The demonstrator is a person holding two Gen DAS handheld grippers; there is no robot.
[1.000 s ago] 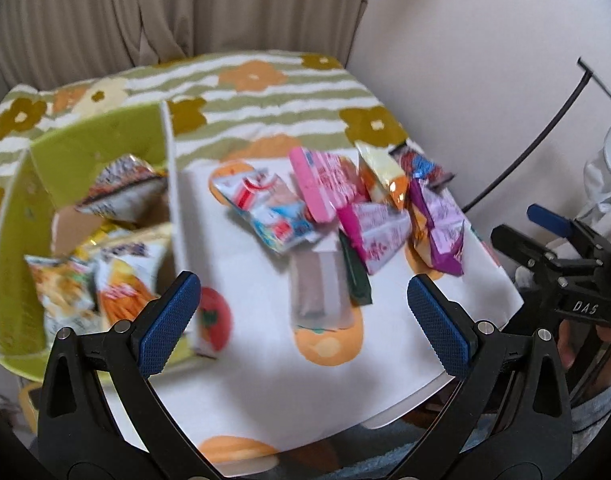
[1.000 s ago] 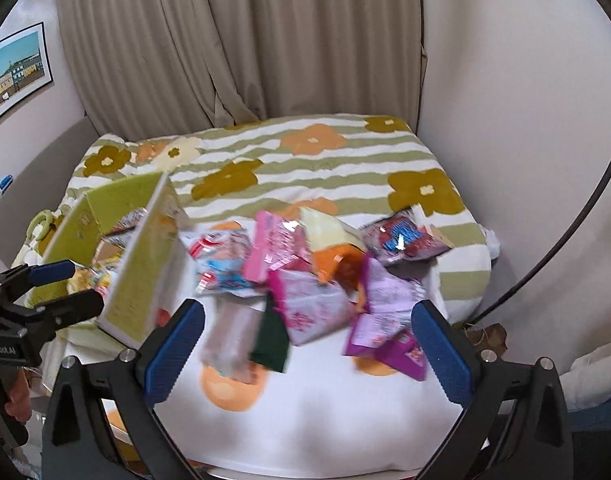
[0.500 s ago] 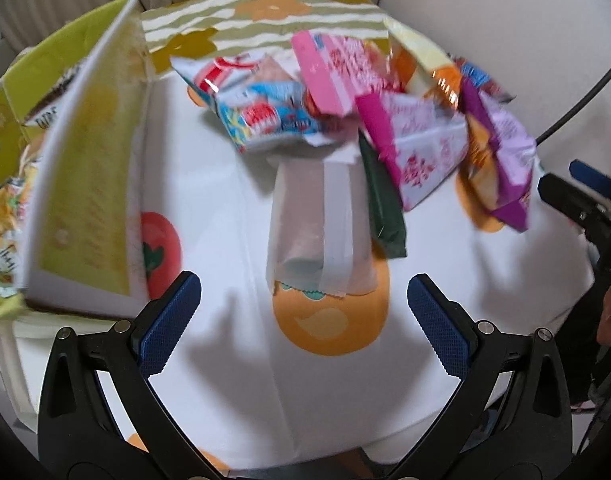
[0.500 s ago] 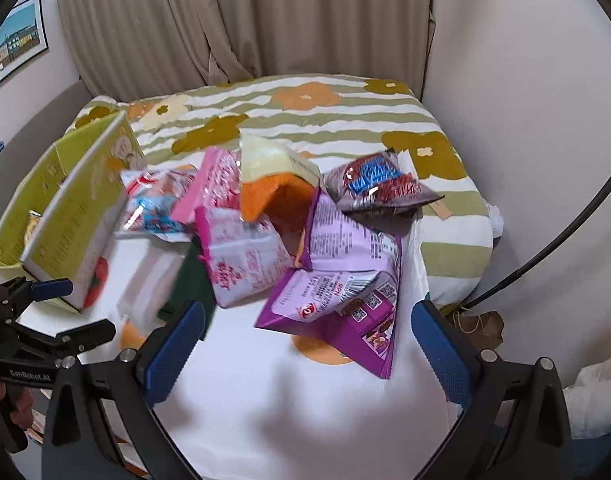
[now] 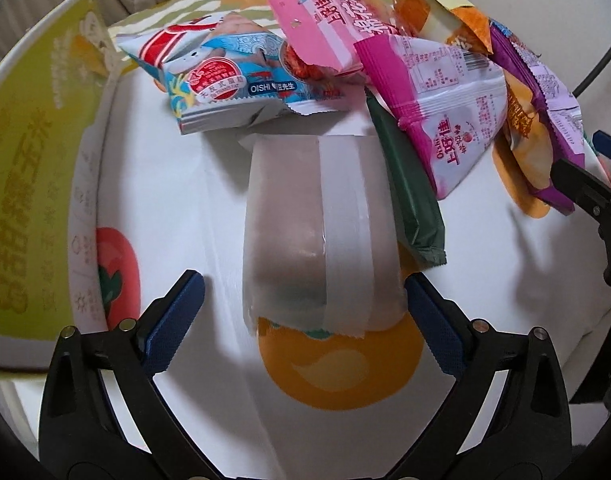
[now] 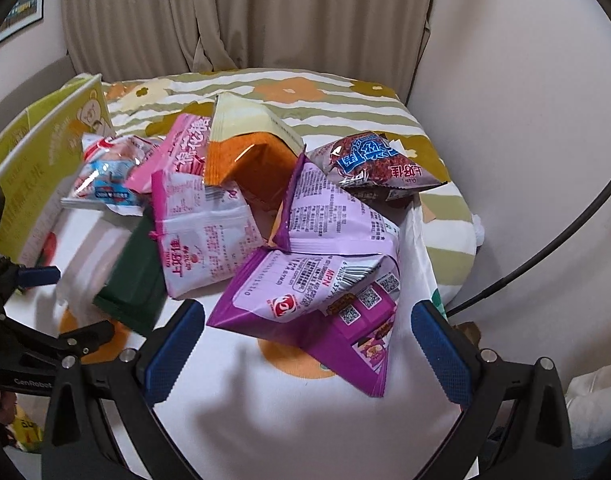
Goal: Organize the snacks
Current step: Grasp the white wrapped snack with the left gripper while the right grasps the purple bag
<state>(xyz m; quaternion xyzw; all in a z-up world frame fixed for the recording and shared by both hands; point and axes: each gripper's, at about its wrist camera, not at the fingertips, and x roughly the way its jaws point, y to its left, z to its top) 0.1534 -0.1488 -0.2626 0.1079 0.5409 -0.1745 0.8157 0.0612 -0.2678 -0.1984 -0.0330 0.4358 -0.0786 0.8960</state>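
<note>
The left gripper (image 5: 303,316) is hovering with its jaws wide apart, one each side of the frosted white packet (image 5: 321,236). The packet is lying near the front edge of the fruit-print cloth (image 5: 177,208), its long axis pointing straight away from the tongs. The right gripper (image 6: 307,346), also open, is waiting before the purple bag (image 6: 325,280). What is inside the packet is showing only dimly.

Left gripper (image 5: 304,309): jaws wide apart, flanking the near end of a translucent white packet (image 5: 320,236). Dark green packet (image 5: 413,196) lies beside it; pink bag (image 5: 445,104) overlaps the green one.
</note>
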